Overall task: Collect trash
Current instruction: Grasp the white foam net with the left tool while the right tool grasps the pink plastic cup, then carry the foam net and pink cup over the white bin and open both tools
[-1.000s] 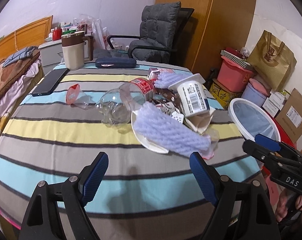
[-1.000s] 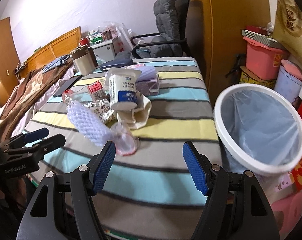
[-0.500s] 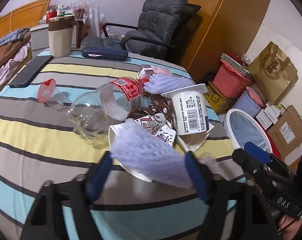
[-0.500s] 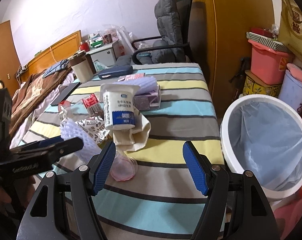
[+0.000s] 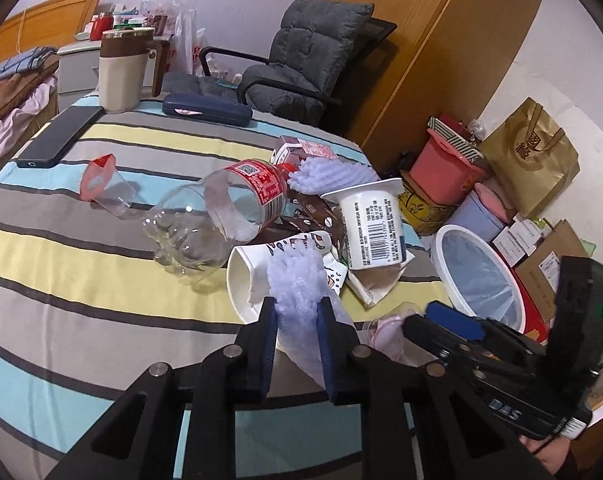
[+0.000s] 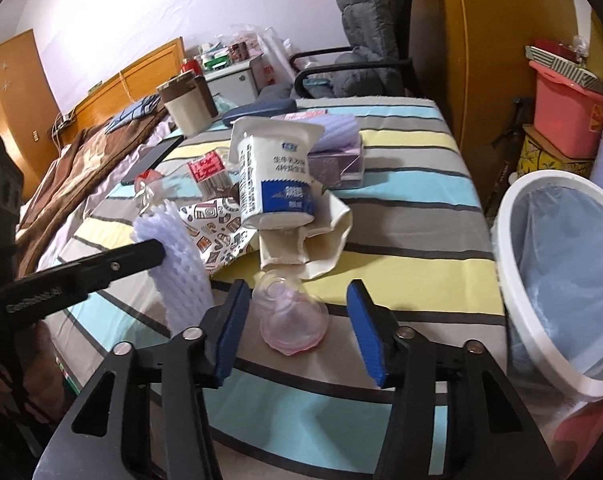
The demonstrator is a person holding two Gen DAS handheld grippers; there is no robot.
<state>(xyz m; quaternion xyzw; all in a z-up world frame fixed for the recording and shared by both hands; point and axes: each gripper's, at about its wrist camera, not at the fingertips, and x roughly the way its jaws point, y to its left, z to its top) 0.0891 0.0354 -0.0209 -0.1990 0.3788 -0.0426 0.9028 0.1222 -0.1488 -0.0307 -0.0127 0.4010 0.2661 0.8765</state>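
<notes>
Beside the lined bin [image 6: 501, 236], our left gripper [image 5: 297, 312] closes, pinching the foam net [image 5: 297, 280], while our right gripper [image 6: 297, 320], still apart, closes around the clear cup [image 6: 291, 316] for binning

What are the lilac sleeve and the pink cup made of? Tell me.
Sleeve: likely soft foam netting, matte lilac; open mesh cells show and it bunches between the closing left tongs. Cup: probably thin clear plastic, glossy with a pink tint; the stripes show through it.
</notes>
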